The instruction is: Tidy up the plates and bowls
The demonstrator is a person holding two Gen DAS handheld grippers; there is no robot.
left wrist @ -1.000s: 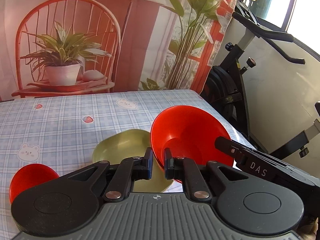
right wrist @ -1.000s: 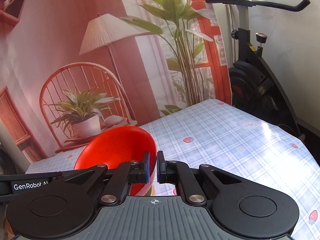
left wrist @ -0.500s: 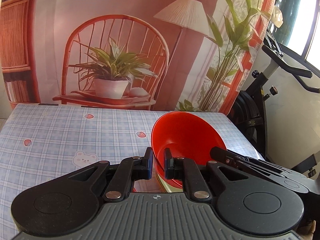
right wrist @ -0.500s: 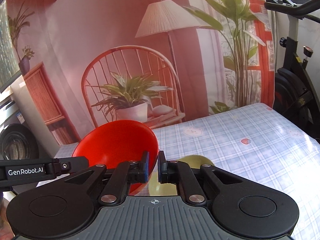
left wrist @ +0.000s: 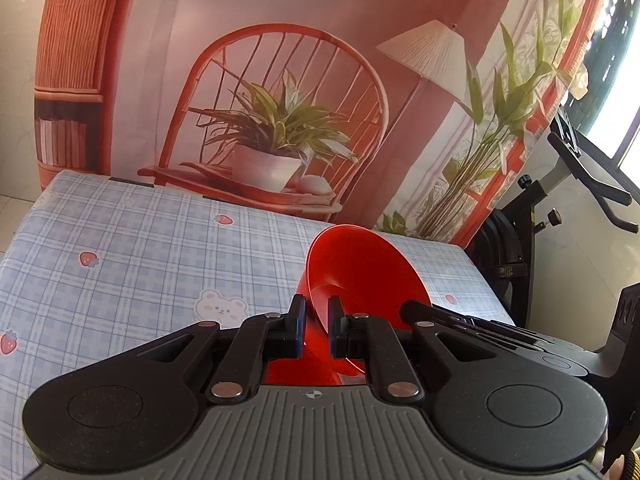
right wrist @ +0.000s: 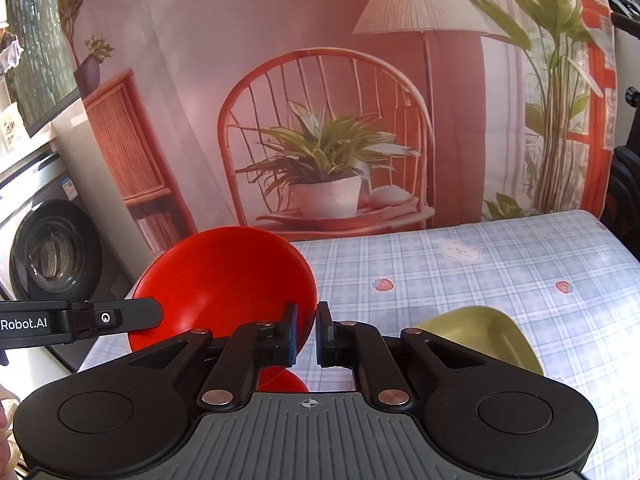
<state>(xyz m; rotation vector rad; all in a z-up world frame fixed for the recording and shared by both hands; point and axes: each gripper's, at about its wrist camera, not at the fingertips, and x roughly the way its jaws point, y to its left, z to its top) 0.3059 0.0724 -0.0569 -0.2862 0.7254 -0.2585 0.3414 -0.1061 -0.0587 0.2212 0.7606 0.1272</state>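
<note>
A red bowl (left wrist: 360, 272) hangs tilted above the blue checked tablecloth (left wrist: 140, 260). My left gripper (left wrist: 317, 320) is shut on its near rim. From the right, a finger (left wrist: 424, 312) of the other gripper reaches the same bowl. In the right wrist view my right gripper (right wrist: 305, 328) is shut on the right rim of the red bowl (right wrist: 224, 280), and a finger (right wrist: 120, 316) of the left gripper meets its left side. A green dish (right wrist: 480, 336) lies on the tablecloth (right wrist: 480, 272) at the lower right. A second small red bowl (right wrist: 280, 382) shows just under the fingers.
A printed backdrop (left wrist: 280, 80) with a chair and plants hangs behind the table. An exercise bike (left wrist: 580, 184) stands off the table's right edge. A washing machine (right wrist: 48, 248) stands beyond the left edge.
Both grippers have carried the red bowl to the left across the table, still shut on it. The green dish has left the left wrist view and entered the right wrist view.
</note>
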